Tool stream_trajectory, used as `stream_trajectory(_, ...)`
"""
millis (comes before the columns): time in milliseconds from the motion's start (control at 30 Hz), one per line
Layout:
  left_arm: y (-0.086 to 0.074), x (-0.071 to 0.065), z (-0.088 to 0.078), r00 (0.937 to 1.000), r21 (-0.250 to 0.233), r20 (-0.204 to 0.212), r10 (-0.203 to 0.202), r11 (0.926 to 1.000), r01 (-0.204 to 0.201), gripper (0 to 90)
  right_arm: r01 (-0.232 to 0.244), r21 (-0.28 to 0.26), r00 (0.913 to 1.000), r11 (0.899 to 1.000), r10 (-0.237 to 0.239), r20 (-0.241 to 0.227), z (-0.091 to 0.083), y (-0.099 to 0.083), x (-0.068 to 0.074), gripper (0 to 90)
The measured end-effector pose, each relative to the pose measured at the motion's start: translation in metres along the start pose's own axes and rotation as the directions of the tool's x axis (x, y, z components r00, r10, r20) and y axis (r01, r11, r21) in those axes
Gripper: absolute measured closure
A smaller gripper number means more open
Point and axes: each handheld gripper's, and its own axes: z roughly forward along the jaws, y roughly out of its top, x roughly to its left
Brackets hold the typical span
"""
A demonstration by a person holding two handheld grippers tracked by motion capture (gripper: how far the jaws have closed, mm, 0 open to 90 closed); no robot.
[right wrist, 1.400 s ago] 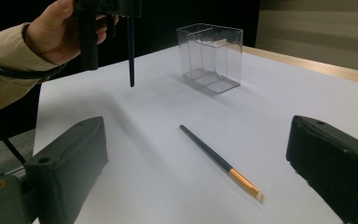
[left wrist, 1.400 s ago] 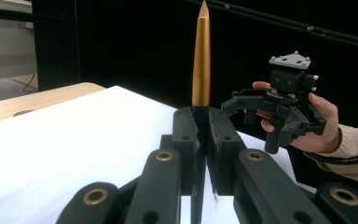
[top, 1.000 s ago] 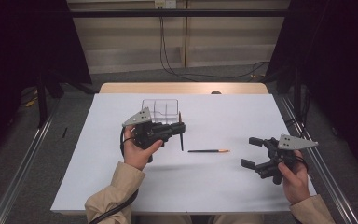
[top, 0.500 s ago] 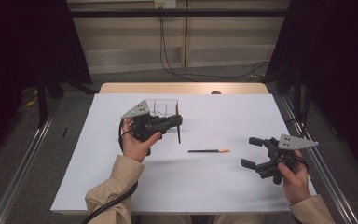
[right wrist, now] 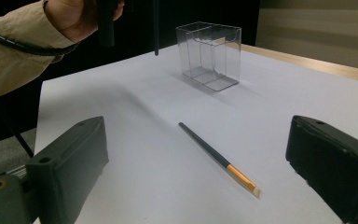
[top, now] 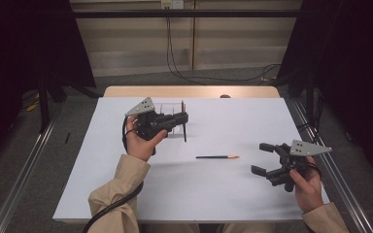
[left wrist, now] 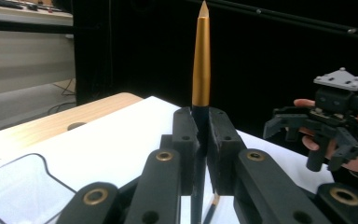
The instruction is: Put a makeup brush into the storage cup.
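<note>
My left gripper (top: 184,117) is shut on a thin black brush (top: 184,130) with a gold end, held upright above the table just in front of a clear plastic box (top: 171,110). In the left gripper view the gold end (left wrist: 201,60) rises above the closed jaws of the left gripper (left wrist: 200,119), and the box (left wrist: 23,184) lies at the lower left. A second brush (top: 217,157) lies flat on the white sheet mid-table. My right gripper (top: 258,158) stands open just right of it. The right gripper view shows that brush (right wrist: 216,156) between the spread jaws, and the box (right wrist: 209,53) beyond.
A white sheet (top: 126,194) covers the table, with a wooden strip (top: 189,91) showing at the far edge. Metal rails (top: 24,174) run along both sides. The other hand and its gripper (left wrist: 328,123) show at the right of the left gripper view.
My left gripper has carried the upright brush away from the person, up to the clear box. The right gripper and the lying brush have stayed put.
</note>
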Motion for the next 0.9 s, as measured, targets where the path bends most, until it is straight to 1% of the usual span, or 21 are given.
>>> stream_trajectory(100,0.003,0.001,0.002,1.0000,-0.006,-0.004,0.006,1.0000,-0.007,83.1,0.002,0.000,1.0000,1.000,-0.002,-0.003,0.000,0.001,0.000,5.2)
stream_trajectory(233,0.009,0.004,0.003,0.9997,0.000,-0.017,0.017,0.9999,-0.017,83.1,-0.003,0.000,1.0000,1.000,0.003,-0.003,-0.001,0.000,-0.001,5.2)
stream_trajectory(433,0.015,0.009,0.006,0.9993,-0.013,-0.033,0.015,0.9998,-0.016,83.1,0.000,-0.004,1.0000,1.000,0.000,-0.001,-0.001,0.000,-0.001,5.2)
stream_trajectory(500,0.017,0.011,0.007,0.9994,-0.026,-0.033,0.009,0.9996,-0.009,83.1,0.001,-0.003,1.0000,1.000,-0.001,-0.001,-0.001,0.000,0.000,5.2)
stream_trajectory(667,0.022,0.015,0.008,0.9987,-0.011,-0.049,0.016,0.9998,-0.017,83.1,0.003,0.001,1.0000,1.000,-0.003,-0.003,-0.001,0.000,0.000,5.2)
stream_trajectory(800,0.025,0.017,0.009,0.9978,-0.017,-0.064,0.020,0.9996,-0.021,83.0,0.003,-0.002,1.0000,1.000,-0.003,0.000,-0.001,0.000,-0.001,5.2)
stream_trajectory(900,0.028,0.020,0.008,0.9967,-0.012,-0.076,0.030,0.9995,-0.031,83.0,0.006,0.003,1.0000,1.000,-0.006,-0.007,0.000,0.000,0.000,5.2)
